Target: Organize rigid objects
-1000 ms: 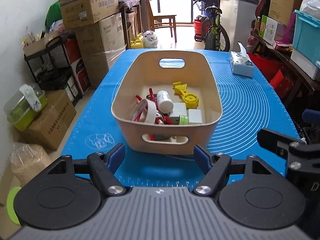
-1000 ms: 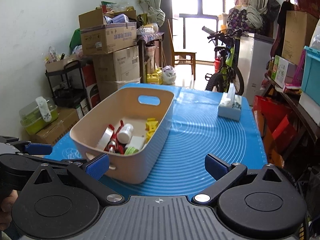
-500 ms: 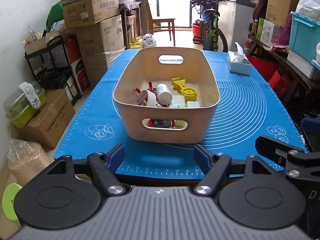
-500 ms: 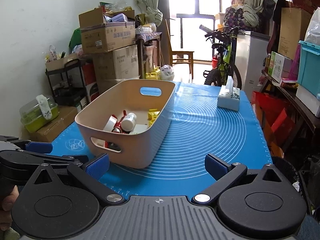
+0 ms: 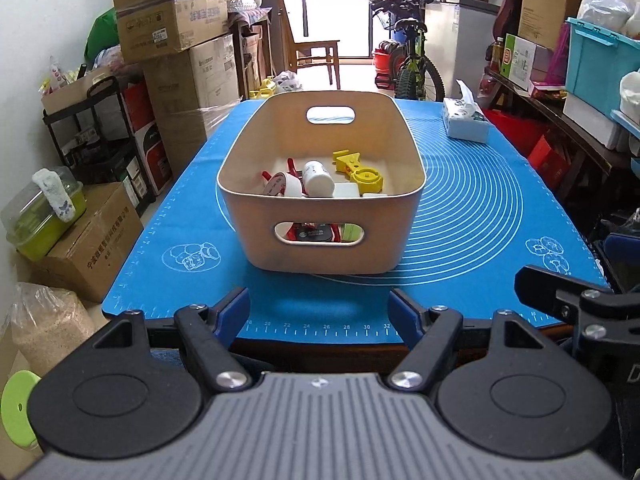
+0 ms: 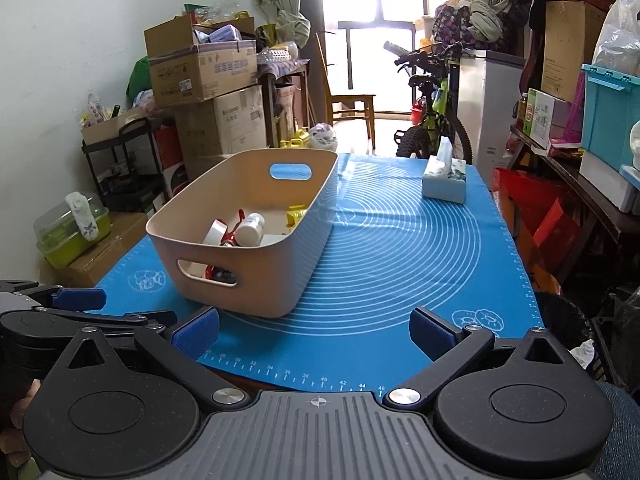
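Jaws of both grippers stand wide apart with nothing between them. The left gripper (image 5: 319,312) hangs at the near edge of the table, its blue fingertips (image 5: 234,312) just over the ruler markings of the blue mat (image 5: 472,208); the right gripper (image 6: 315,330) hangs alongside it at the same edge, apart from every object.

The beige basket (image 5: 320,236) stands straight ahead of the left jaws, near but not touching, its slotted handle wall facing them. From the right wrist view the basket (image 6: 256,268) lies ahead and to the left of the right jaws. Inside it lie a white bottle (image 5: 317,178), a tape roll (image 5: 282,186), a yellow plastic piece (image 5: 358,168), red-handled items (image 5: 292,166), white blocks (image 5: 346,191) and a dark item seen through the handle slot (image 5: 314,234).

Open mat extends ahead of the right jaws and to the right of the basket, bare as far as the tissue box (image 6: 445,184) near the far right corner. A narrower strip of mat runs along the basket's left side to the table's left edge. Beyond that edge stand cardboard boxes (image 5: 176,60).
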`<move>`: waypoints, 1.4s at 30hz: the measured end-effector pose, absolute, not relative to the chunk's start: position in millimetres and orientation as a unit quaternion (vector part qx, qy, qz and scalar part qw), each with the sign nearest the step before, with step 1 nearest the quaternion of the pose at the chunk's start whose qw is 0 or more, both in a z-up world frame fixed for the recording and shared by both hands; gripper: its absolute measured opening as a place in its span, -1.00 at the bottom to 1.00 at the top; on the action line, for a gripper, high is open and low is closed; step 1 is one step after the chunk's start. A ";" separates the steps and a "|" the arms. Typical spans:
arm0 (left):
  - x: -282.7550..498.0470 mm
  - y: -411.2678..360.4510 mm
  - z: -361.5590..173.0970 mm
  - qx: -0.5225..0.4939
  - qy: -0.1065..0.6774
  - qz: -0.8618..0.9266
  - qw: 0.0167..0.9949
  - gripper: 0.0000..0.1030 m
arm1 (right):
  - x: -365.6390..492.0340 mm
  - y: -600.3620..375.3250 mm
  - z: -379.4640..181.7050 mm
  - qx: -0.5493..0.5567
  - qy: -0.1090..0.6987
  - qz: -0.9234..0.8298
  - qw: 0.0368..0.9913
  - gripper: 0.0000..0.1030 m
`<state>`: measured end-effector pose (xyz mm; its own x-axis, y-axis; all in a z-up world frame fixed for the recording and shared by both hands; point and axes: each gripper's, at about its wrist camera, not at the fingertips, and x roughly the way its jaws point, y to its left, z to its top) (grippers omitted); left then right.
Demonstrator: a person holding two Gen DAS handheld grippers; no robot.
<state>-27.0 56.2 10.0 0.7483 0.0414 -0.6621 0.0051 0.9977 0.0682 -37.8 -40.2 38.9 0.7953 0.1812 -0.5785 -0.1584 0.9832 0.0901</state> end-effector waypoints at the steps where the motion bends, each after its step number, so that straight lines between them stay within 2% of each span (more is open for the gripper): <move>1: -27.3 56.2 9.7 0.033 0.355 0.009 0.934 0.47 | -38.9 -39.4 38.6 0.017 0.307 0.089 0.947 0.95; 42: -30.9 55.5 8.5 0.039 0.348 0.004 0.937 0.47 | -46.2 -35.8 37.2 0.015 0.303 0.082 0.949 0.95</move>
